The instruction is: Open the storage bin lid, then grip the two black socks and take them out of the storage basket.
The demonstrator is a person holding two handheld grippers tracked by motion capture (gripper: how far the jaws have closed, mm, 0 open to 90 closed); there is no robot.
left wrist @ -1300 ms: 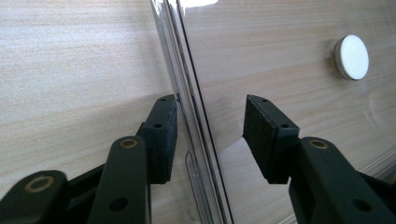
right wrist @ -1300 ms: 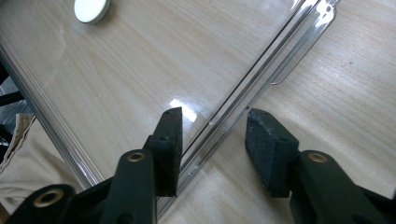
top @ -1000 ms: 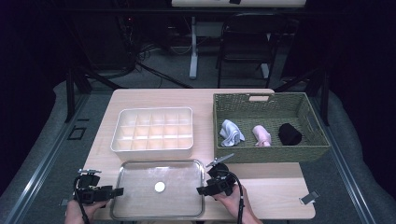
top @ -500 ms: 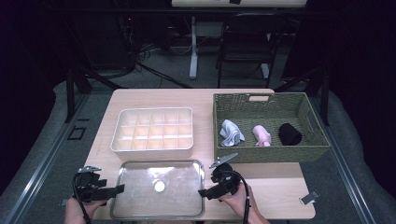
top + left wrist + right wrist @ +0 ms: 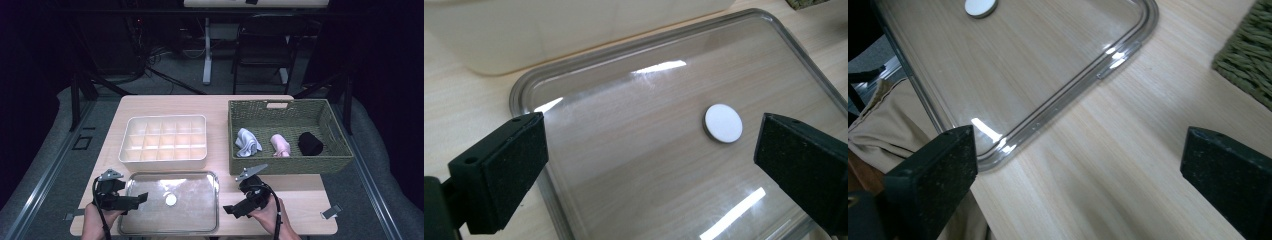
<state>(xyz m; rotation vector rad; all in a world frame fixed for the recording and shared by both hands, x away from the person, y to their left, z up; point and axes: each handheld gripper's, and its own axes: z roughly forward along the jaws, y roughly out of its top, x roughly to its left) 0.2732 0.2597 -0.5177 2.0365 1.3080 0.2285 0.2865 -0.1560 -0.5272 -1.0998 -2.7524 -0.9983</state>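
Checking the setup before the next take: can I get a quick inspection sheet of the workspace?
Surface: wooden table, flat, no spills seen.
Job's things: clear lid lies flat at the near edge, a white disc at its middle; the white divided box behind it stands uncovered.
Clutter: woven basket at right holds a grey cloth, a pink cloth and a black cloth; small clip at the near right corner.
Grippers: left tongs and right tongs flank the lid; jaws have just been opening, nothing between them.
Cables: one trails from each gripper toward the person.
Surroundings: dark room, a chair and stand legs behind the table.
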